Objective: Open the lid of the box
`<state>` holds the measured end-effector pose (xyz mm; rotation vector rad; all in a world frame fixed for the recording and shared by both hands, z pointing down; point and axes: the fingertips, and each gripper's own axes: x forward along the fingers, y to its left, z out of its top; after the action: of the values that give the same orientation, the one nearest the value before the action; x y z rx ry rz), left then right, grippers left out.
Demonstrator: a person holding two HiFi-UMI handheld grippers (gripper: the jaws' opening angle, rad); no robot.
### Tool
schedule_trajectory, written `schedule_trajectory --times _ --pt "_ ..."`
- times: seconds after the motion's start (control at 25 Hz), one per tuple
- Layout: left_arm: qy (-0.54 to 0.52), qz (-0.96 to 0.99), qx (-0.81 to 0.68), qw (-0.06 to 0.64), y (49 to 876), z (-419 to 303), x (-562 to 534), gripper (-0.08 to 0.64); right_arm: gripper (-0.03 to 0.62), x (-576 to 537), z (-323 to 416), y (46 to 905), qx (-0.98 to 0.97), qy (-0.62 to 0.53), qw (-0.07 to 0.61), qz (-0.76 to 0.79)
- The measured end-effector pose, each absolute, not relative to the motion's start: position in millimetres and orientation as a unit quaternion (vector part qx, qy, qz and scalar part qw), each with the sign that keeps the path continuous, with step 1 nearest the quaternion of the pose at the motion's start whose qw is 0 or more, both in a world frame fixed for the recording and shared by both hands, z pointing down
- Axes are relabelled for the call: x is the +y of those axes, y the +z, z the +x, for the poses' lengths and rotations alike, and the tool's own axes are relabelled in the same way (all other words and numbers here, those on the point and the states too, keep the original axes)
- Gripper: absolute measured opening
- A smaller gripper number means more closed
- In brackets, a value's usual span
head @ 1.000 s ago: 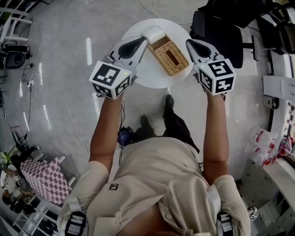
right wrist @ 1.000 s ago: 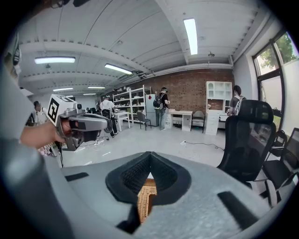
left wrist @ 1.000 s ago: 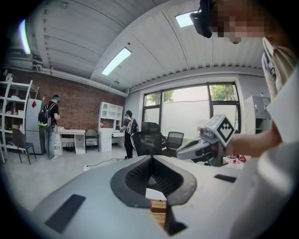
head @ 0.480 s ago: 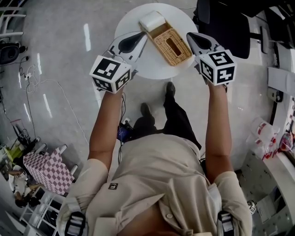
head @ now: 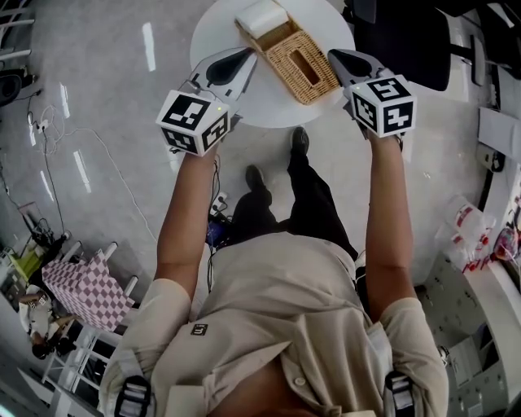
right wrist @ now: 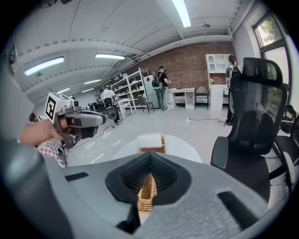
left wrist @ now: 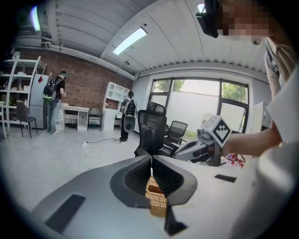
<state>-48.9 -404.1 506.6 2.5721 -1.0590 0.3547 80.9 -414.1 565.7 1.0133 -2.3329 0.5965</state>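
Left hand-held gripper (head: 247,55) and right hand-held gripper (head: 334,55), both clenched empty, flank the wicker box (head: 303,69)

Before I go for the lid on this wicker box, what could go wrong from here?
Both the left gripper and right gripper have jaws shut; pushed in like that, they would likely shove the wicker box rather than open it.
The box's near end lies close to the round table's rim, so a shove might slide it off.
The white object at its far end may topple.
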Motion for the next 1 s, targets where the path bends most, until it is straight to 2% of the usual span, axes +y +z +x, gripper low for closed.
schedule_trajectory --times 0.36,1.0 --pt "0.137 0.897 -0.372 0.196 550.9 -41.4 -400.6 0.012 0.019 -409.8 87.6 616.5 -0.854 0.254 0.280 0.358" --pt "0.147 0.888 -0.365 0.239 608.6 -35.0 -401.1 0.012 0.145 -406.9 93.7 688.6 -0.836 0.310 0.311 0.330"
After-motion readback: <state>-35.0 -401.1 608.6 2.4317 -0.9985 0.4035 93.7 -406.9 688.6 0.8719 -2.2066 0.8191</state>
